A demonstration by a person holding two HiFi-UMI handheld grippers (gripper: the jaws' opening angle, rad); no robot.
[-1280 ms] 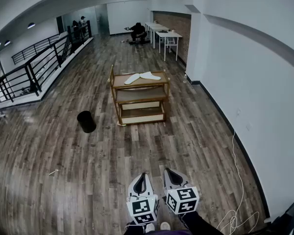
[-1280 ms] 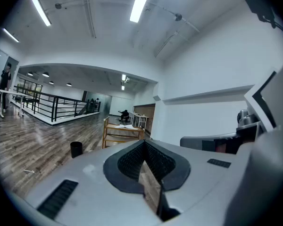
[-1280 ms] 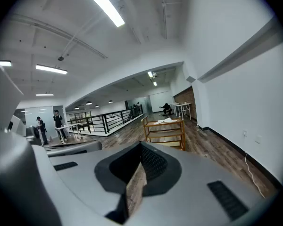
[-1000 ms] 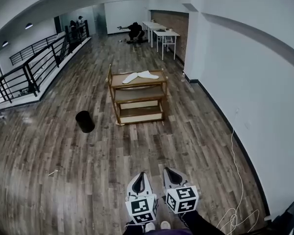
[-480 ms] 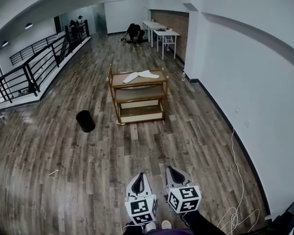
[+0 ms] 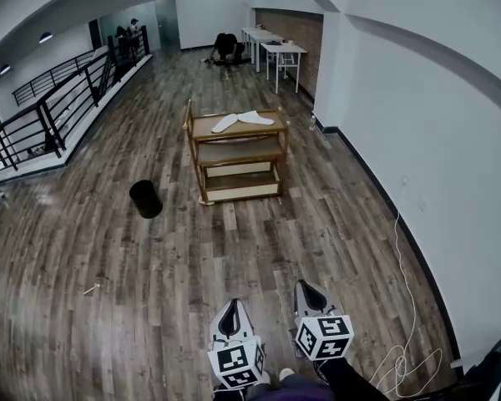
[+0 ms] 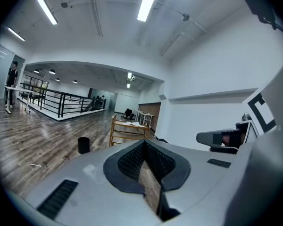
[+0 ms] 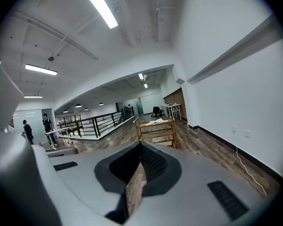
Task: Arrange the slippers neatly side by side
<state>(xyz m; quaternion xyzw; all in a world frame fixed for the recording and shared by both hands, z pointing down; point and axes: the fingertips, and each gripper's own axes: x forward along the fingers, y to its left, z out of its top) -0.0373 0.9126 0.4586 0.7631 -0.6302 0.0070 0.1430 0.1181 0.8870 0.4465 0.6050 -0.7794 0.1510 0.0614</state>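
Two white slippers lie splayed apart, toes nearly touching, on the top board of a wooden three-tier shelf in the middle of the room. My left gripper and right gripper are held low at the bottom of the head view, far short of the shelf. Both are shut and hold nothing. In the left gripper view the shelf stands far ahead beyond the shut left gripper. The right gripper view shows the shelf with the slippers past the shut right gripper.
A black bin stands on the wood floor left of the shelf. A black railing runs along the left. The white wall is close on the right, with a white cable at its foot. White tables and a crouching person are far back.
Both grippers have slid lower in the head view and drawn a little further apart, the right one shifting right. The crouching person at the back has moved. The slippers lie as before.
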